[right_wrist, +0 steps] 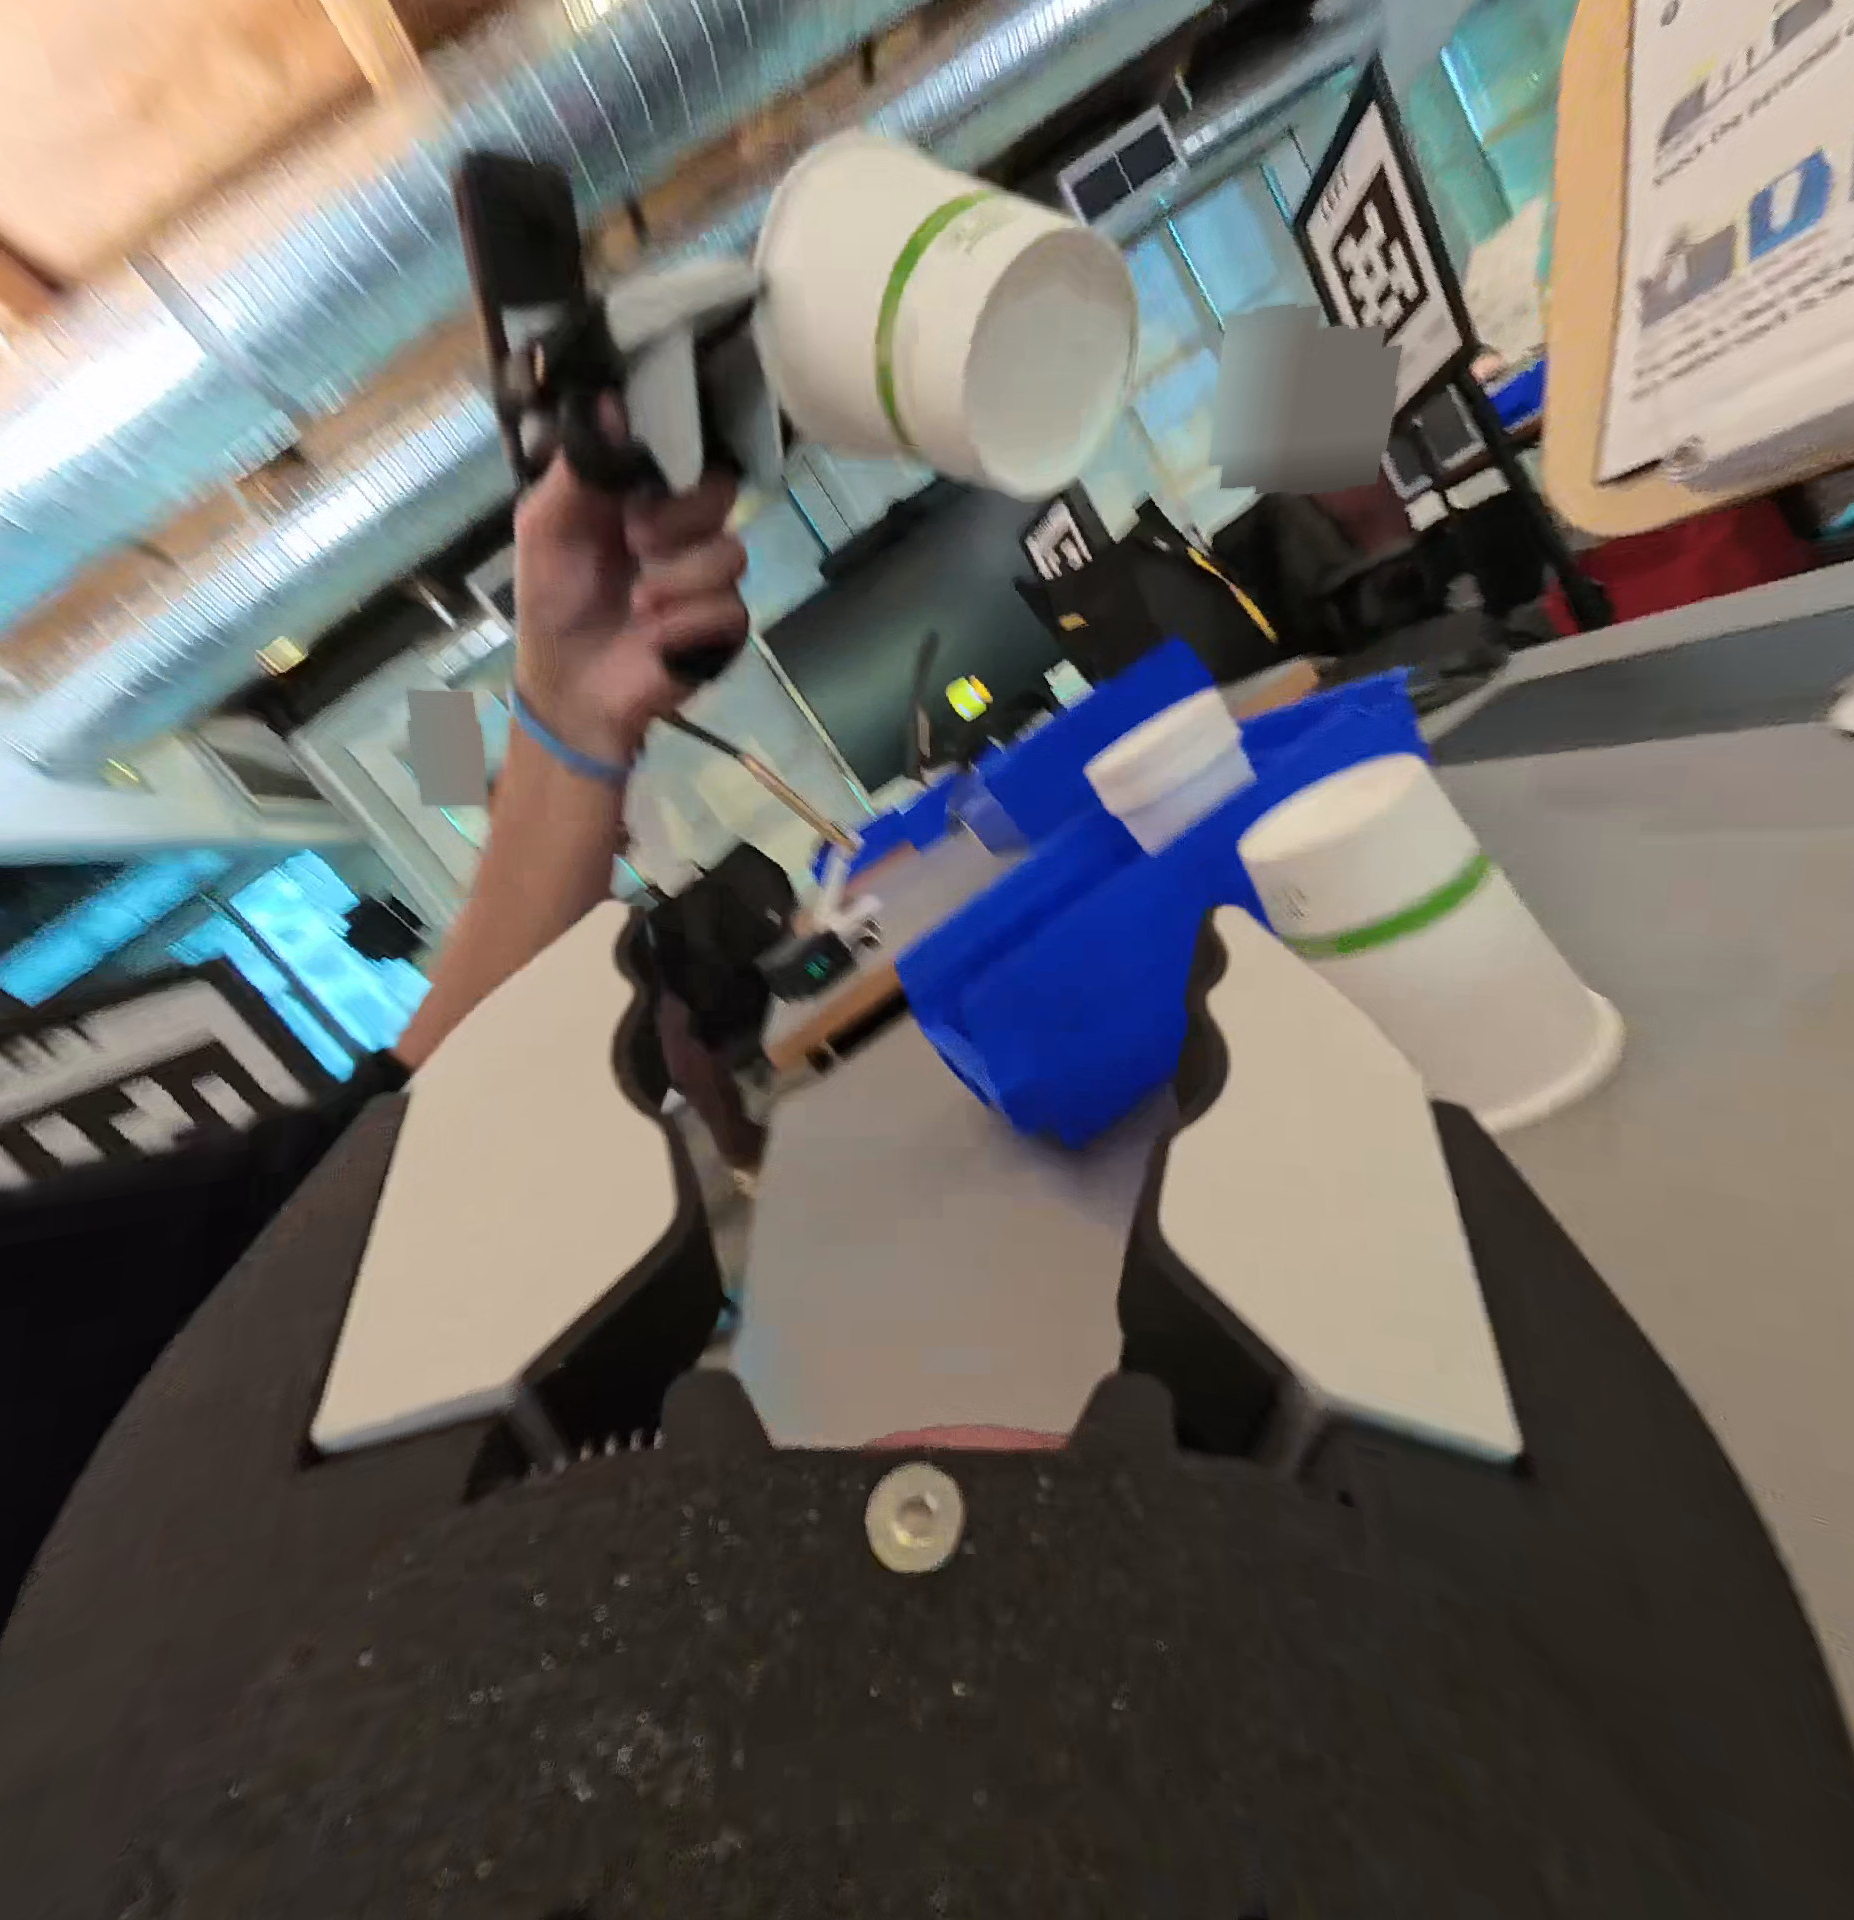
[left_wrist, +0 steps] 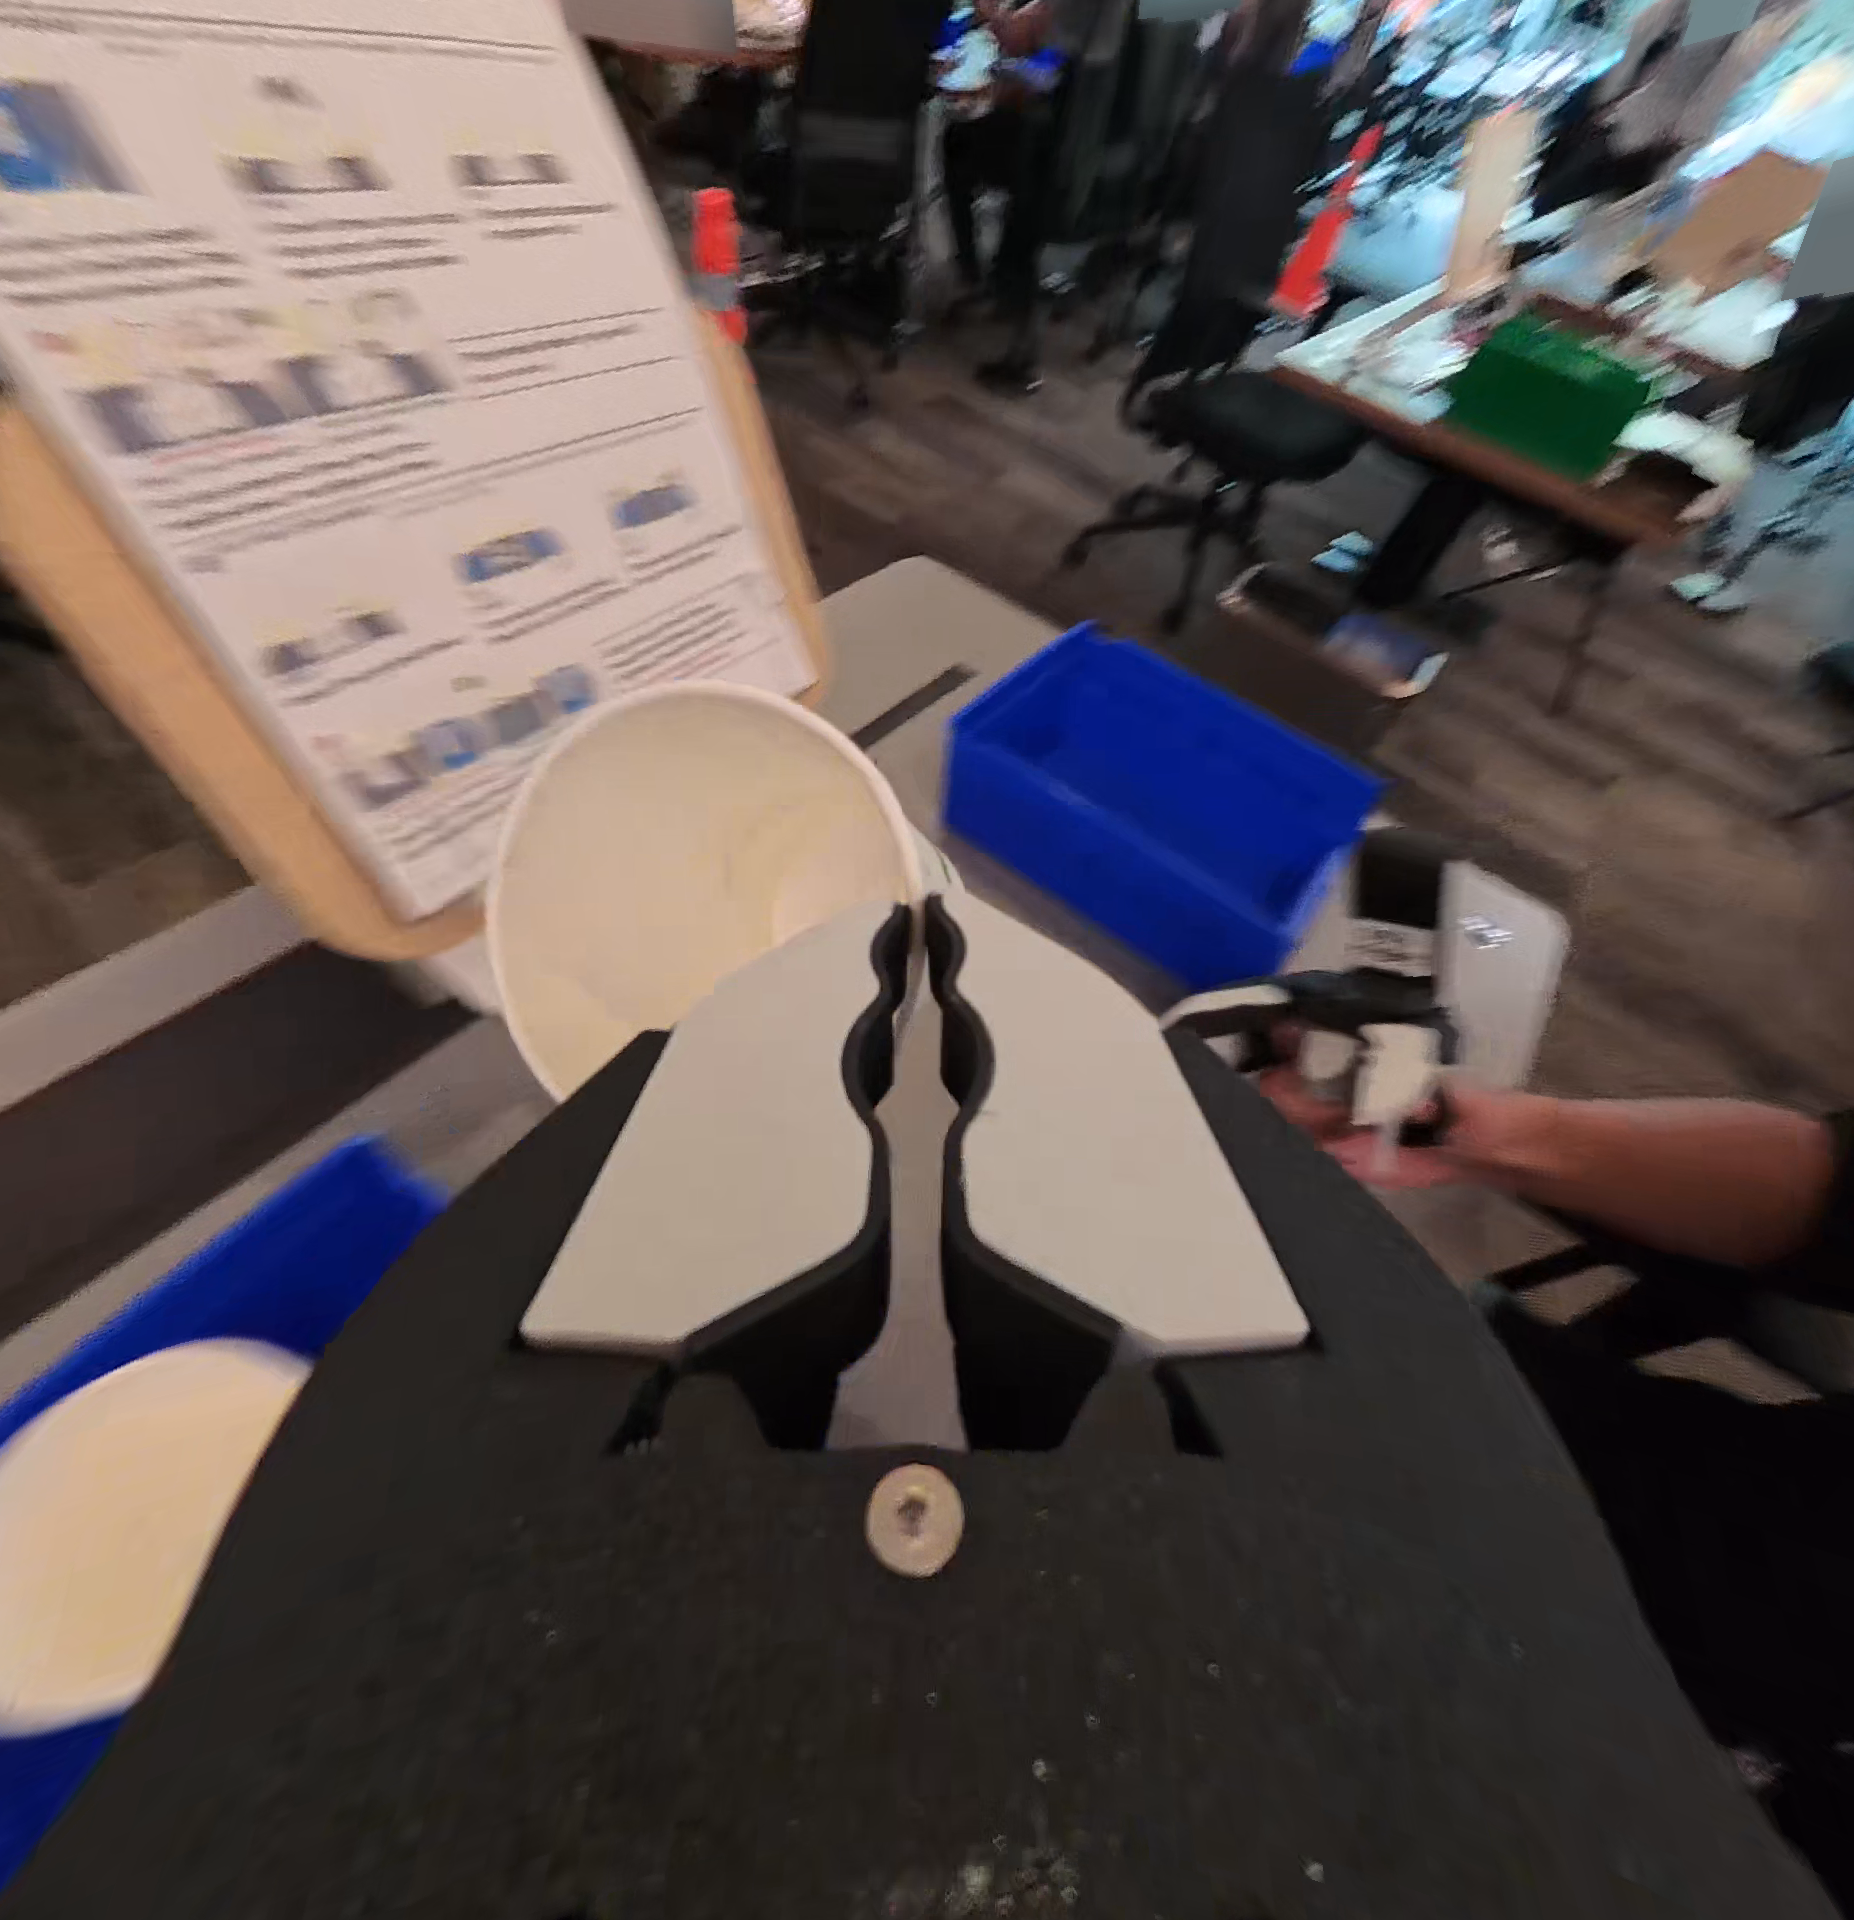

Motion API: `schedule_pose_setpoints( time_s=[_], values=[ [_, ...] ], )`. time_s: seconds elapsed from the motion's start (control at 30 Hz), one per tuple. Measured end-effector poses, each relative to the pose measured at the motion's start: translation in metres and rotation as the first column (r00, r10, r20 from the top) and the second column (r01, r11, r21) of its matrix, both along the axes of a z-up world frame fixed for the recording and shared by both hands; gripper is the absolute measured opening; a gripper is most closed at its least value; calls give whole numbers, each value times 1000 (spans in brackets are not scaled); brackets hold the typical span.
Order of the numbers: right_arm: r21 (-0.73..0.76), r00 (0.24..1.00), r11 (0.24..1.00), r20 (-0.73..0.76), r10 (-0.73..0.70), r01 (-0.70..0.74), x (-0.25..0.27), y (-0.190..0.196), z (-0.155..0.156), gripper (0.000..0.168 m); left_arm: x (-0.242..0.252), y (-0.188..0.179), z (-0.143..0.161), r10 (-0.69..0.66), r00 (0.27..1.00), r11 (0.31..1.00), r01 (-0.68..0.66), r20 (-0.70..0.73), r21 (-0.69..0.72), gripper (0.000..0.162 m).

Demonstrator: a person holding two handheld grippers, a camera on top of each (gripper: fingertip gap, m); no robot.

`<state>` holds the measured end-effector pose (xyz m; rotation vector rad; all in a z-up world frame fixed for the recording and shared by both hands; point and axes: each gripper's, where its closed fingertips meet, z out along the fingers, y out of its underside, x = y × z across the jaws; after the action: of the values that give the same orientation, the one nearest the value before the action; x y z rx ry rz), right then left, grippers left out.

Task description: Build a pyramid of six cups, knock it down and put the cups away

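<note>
Our left gripper (left_wrist: 915, 920) pinches a white cup (left_wrist: 694, 883) by its rim; our right gripper (right_wrist: 923, 1023) gapes empty. We should turn the cup mouth-down, then lower it beside the upturned cup (right_wrist: 1422, 935) right of the blue bin (right_wrist: 1058, 997).

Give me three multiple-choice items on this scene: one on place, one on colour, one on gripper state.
1. Where is the held cup?
A. in the air
B. in a bin
C. on the table

2. What colour is the band on the upside-down cup on the table?
A. red
B. green
C. blue

3. The right gripper is:
A. shut on a cup
B. open
C. shut on a bin

Answers:
1 A, the left gripper pinches its rim aloft.
2 B, a green stripe rings it.
3 B, its fingers stand apart, empty.
</note>
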<state>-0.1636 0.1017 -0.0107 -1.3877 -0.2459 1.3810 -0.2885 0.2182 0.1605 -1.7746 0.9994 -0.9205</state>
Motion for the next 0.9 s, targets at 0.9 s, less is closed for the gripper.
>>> schedule_pose_setpoints(
  time_s=[0.9],
  values=[
    [309, 518, 943, 791, -325, 120, 75, 78, 77, 90, 24, -190, -282, 179, 983, 974, -183, -37, -137, 52]
  ],
)
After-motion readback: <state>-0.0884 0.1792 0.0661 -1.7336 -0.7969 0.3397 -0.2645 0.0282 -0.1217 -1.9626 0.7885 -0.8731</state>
